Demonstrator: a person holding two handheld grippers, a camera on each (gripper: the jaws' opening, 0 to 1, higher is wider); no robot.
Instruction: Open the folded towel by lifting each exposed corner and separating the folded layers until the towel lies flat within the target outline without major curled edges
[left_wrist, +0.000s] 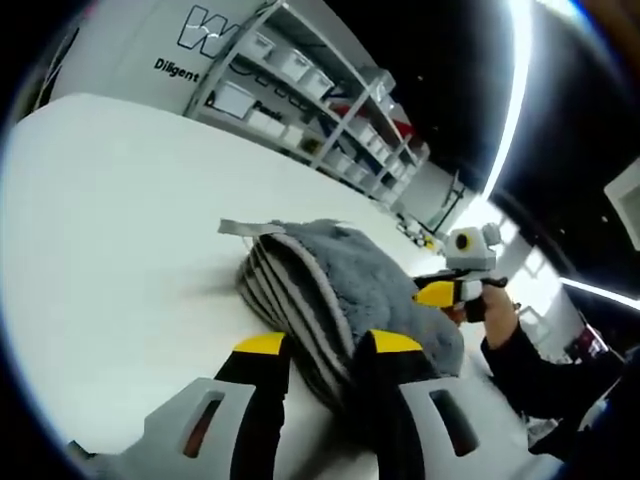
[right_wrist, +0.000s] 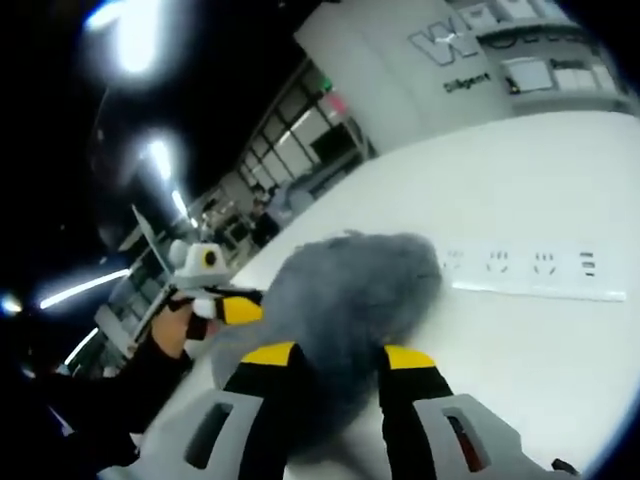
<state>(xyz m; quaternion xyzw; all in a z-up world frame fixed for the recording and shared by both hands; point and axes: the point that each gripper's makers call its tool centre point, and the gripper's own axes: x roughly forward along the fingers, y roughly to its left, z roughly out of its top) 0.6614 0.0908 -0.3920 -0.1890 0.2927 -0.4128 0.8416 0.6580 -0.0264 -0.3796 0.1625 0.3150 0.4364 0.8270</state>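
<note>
While the white table (left_wrist: 110, 250) carries everything, the grey towel (left_wrist: 340, 290) lies bunched near its middle, folded layers stacked like ribs at the near edge. A white power strip (right_wrist: 530, 268) lies just right of the towel in the right gripper view. The left gripper (left_wrist: 325, 350) has its jaws set narrowly around the folded edge, seemingly pinching it. The right gripper (right_wrist: 335, 360) straddles the towel's opposite side likewise, though whether it grips I cannot tell. Judging by this, unfolding has barely begun; next calls for lifting the corners apart.
</note>
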